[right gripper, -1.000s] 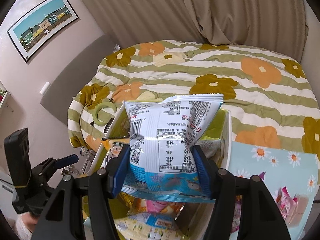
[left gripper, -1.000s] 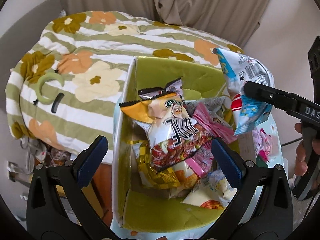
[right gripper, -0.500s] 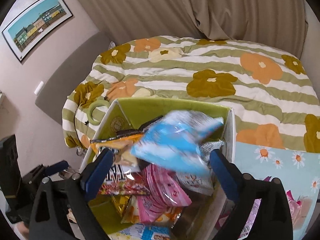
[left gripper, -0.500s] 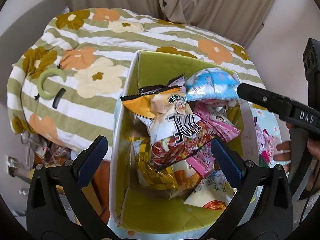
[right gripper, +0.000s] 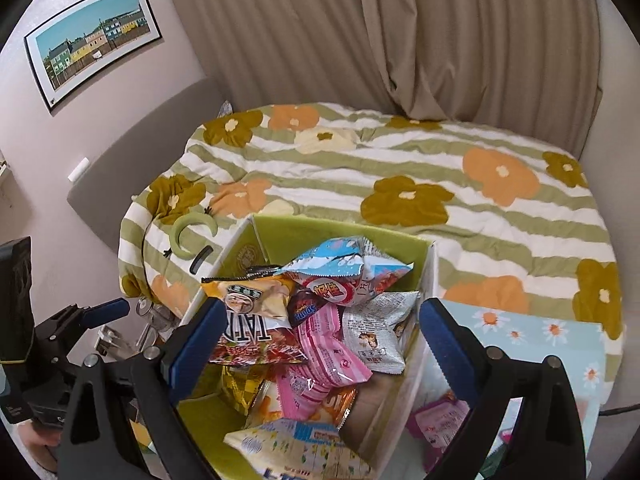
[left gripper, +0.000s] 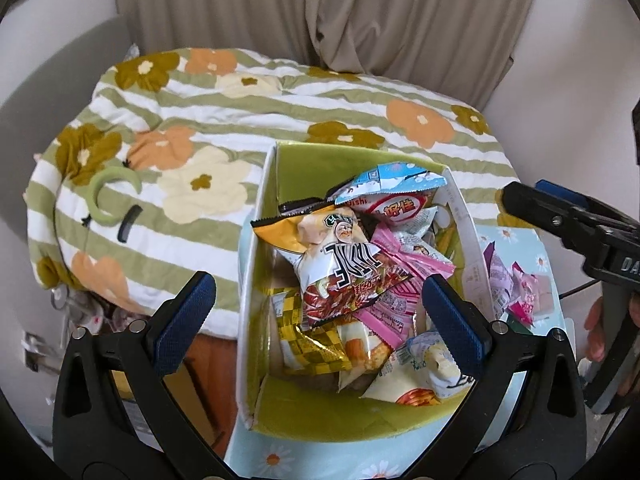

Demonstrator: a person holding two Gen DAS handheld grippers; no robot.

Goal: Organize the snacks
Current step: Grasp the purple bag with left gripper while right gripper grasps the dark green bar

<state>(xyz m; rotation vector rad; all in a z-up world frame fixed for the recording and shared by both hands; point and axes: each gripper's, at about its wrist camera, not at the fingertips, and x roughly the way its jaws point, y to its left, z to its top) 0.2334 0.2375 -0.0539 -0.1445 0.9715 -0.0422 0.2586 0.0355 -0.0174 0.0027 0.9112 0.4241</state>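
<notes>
A white box with a green lining (left gripper: 256, 288) (right gripper: 424, 276) holds several snack bags. A light blue bag (left gripper: 390, 192) (right gripper: 344, 264) lies on top at the far end. An orange and white bag (left gripper: 340, 256) (right gripper: 256, 304) and pink packets (left gripper: 416, 256) (right gripper: 320, 356) lie beneath it. My left gripper (left gripper: 320, 316) is open and empty above the box's near end. My right gripper (right gripper: 320, 336) is open and empty over the box. It shows at the right edge of the left wrist view (left gripper: 560, 224).
The box stands on a pale blue daisy cloth (right gripper: 540, 336) (left gripper: 516, 240) with loose pink packets (left gripper: 516, 292) to its right. Behind is a bed with a striped floral quilt (left gripper: 240, 120) (right gripper: 400, 168), a green crescent clip (left gripper: 108, 196) (right gripper: 188, 232) on it. Curtains hang behind.
My right gripper opened and let go of the light blue bag, which dropped onto the pile in the box. The right gripper then drew back. My left gripper stayed open.
</notes>
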